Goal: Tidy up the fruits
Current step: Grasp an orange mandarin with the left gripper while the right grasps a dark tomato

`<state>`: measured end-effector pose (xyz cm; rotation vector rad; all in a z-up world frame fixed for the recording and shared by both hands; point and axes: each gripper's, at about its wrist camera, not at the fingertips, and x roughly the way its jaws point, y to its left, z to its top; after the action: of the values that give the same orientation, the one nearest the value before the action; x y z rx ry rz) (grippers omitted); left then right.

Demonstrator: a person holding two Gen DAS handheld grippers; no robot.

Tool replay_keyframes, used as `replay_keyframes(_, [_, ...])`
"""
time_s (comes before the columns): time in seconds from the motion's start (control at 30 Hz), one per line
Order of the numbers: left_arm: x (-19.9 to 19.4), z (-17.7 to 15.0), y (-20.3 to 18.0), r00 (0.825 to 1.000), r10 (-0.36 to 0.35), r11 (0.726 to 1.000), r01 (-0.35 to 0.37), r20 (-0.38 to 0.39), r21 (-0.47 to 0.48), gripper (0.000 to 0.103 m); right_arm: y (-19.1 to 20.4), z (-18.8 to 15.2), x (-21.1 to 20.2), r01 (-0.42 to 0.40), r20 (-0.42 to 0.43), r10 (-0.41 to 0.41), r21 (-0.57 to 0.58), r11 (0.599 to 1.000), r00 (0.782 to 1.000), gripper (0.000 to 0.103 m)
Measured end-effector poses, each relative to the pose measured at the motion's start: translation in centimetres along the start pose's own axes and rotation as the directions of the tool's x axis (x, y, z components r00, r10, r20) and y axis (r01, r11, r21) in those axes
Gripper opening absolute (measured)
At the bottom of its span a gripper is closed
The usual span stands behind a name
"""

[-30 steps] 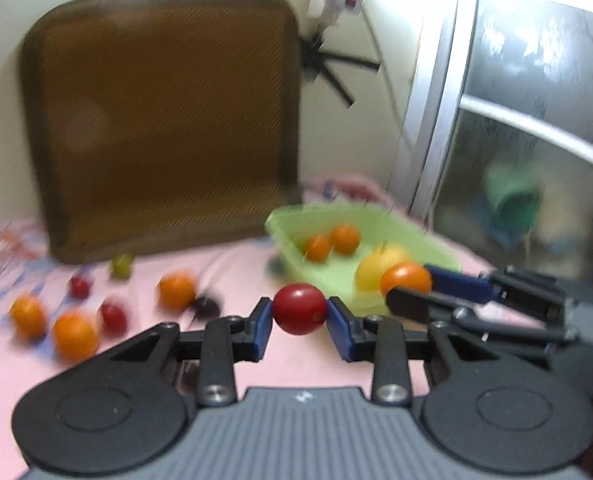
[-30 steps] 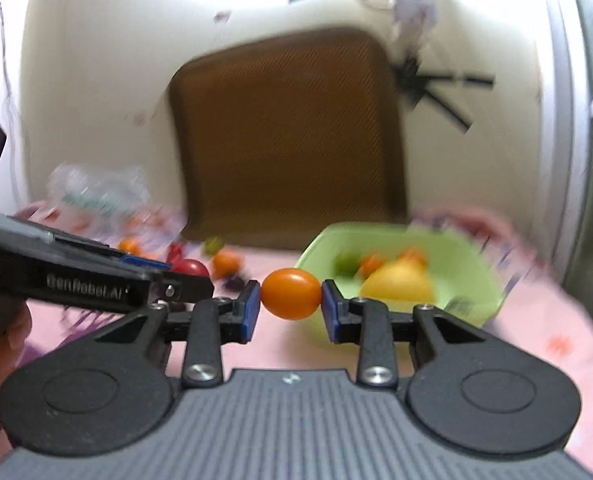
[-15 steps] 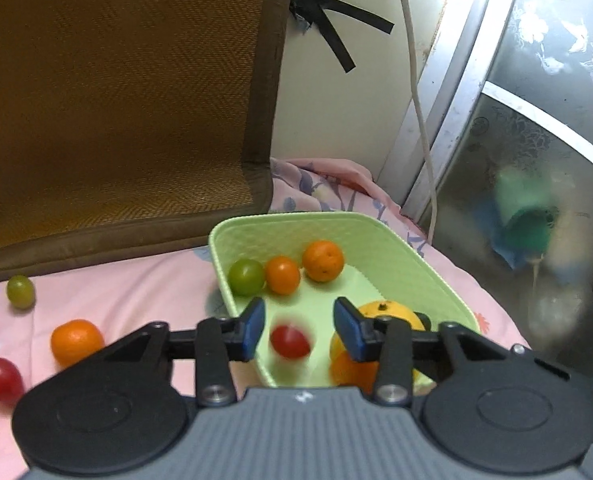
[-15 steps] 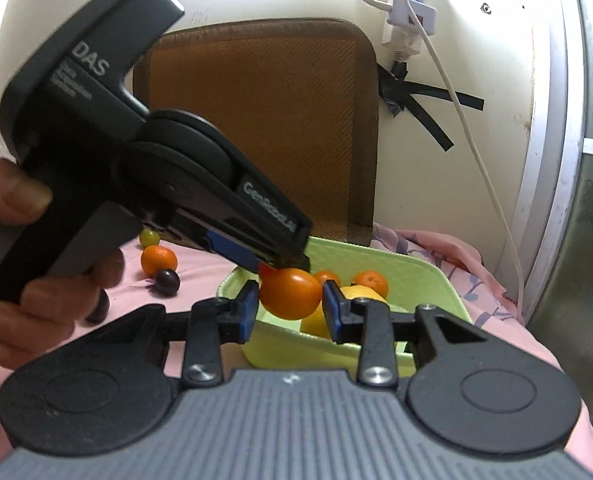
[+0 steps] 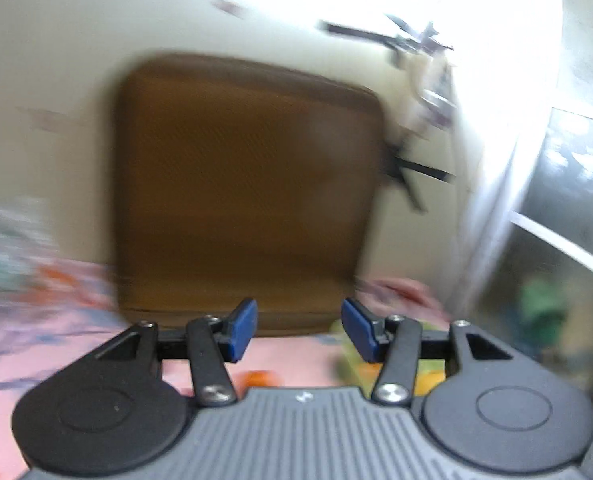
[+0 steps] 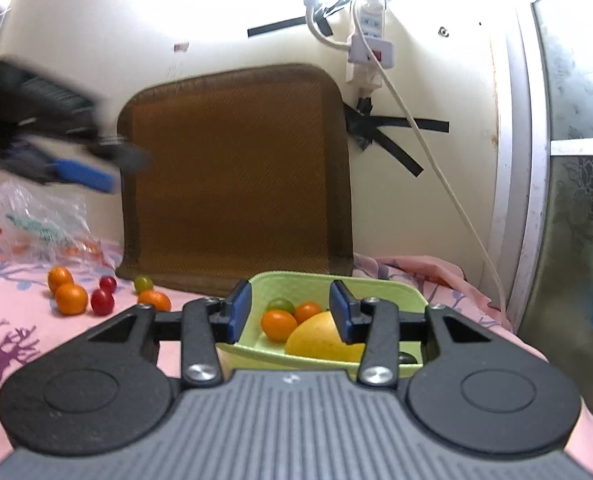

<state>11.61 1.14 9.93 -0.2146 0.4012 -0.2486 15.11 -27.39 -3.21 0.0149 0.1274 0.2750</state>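
In the right wrist view, my right gripper (image 6: 290,312) is open and empty just above the near rim of the green basket (image 6: 400,296). The basket holds a large yellow fruit (image 6: 320,338), an orange fruit (image 6: 279,325), another orange one (image 6: 307,311) and a green grape (image 6: 280,304). Loose oranges (image 6: 71,299), red fruits (image 6: 102,302) and a green grape (image 6: 143,282) lie on the pink cloth to the left. My left gripper (image 5: 298,330) is open and empty; its view is blurred. It also shows, blurred, at the upper left of the right wrist view (image 6: 84,174).
A brown woven mat (image 6: 236,184) leans against the wall behind the basket. A crumpled plastic bag (image 6: 40,224) lies at far left. A power strip and cable (image 6: 370,36) hang on the wall. A frosted glass door (image 6: 576,200) stands at right.
Both grippers opened: the red fruit dropped into the basket, then the orange fruit left the right jaws. The left gripper swung up and away to the left, now blurred.
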Motion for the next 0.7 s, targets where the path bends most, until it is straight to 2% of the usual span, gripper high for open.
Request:
replay_keyframes(0.07, [-1.7, -1.0, 2.3, 0.995, 0.098, 0.995, -0.098, 0.007, -0.005, 0.048, 0.2, 0.0, -0.4, -0.013, 0.02, 0.013, 0.0, 1.0, 1.0, 0.041])
replay_keyframes(0.17, [-2.9, -3.1, 5.4, 0.98, 0.197, 0.98, -0.197, -0.036, -0.016, 0.048, 0.6, 0.3, -0.3, -0.05, 0.021, 0.05, 0.011, 0.999, 0.999, 0.037])
replay_keyframes(0.23, [-2.8, -4.3, 6.8, 0.964, 0.257, 0.966, -0.258, -0.064, -0.011, 0.048, 1.1, 0.8, -0.3, -0.121, -0.021, 0.122, 0.042, 0.992, 0.992, 0.036])
replay_keyframes(0.27, [-2.9, -4.7, 7.4, 0.961, 0.265, 0.963, -0.268, -0.08, -0.019, 0.048, 1.5, 1.1, -0.2, -0.16, -0.05, 0.163, 0.058, 0.985, 0.985, 0.036])
replay_keyframes(0.4, [-1.2, -5.1, 8.2, 0.97, 0.206, 0.976, -0.213, -0.126, -0.046, 0.048, 4.5, 1.7, 1.5, -0.269, -0.197, 0.283, 0.092, 0.959, 0.939, 0.036])
replay_keyframes(0.6, [3.5, -5.4, 5.9, 0.966, 0.198, 0.979, -0.188, -0.164, 0.076, 0.051, 8.5, 1.2, 5.2, -0.311, -0.326, 0.322, 0.087, 0.947, 0.889, 0.037])
replay_keyframes(0.7, [5.6, -6.0, 5.3, 0.957, 0.221, 0.972, -0.201, -0.187, 0.119, 0.052, 9.7, 0.7, 6.1, -0.312, -0.352, 0.314, 0.066, 0.948, 0.882, 0.037])
